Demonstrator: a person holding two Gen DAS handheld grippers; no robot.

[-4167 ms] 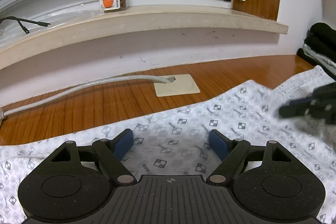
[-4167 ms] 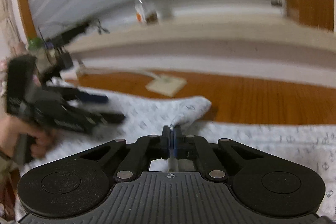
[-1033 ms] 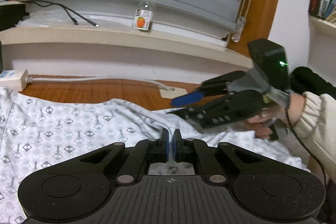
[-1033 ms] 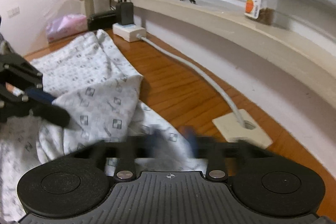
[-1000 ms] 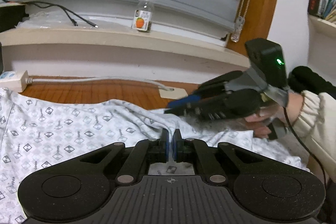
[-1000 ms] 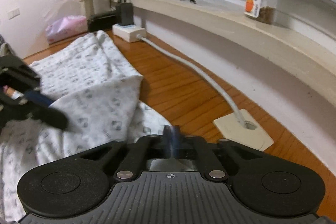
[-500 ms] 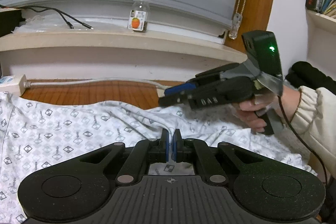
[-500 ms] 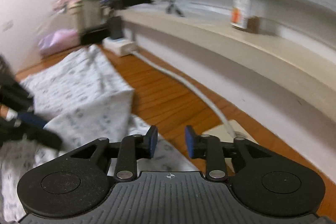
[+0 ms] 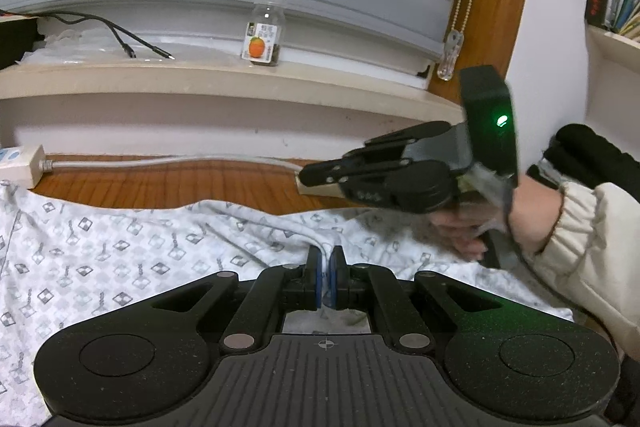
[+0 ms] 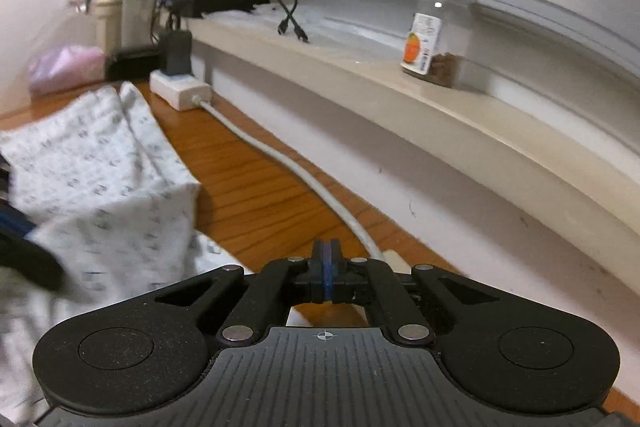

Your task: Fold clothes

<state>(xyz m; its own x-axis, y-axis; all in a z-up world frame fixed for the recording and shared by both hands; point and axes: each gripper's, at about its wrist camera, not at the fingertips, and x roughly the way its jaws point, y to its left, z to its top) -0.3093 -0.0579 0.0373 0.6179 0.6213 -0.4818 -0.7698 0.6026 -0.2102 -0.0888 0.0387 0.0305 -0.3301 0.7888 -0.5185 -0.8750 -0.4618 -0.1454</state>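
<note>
Patterned garment (image 9: 132, 247) lies spread on the wooden bench (image 9: 168, 183), one edge already doubled over, likely mid-fold. Left gripper (image 9: 326, 267) is pinched on a raised ridge of cloth, probably anchoring it. Right gripper (image 10: 327, 269) is closing with nothing between the pads, over bare wood. Only the right wrist view shows the folded corner (image 10: 160, 203); only the left shows the person's hand (image 9: 516, 215).

no text is legible; the jar (image 10: 438, 35) label shows only an orange picture.
</note>
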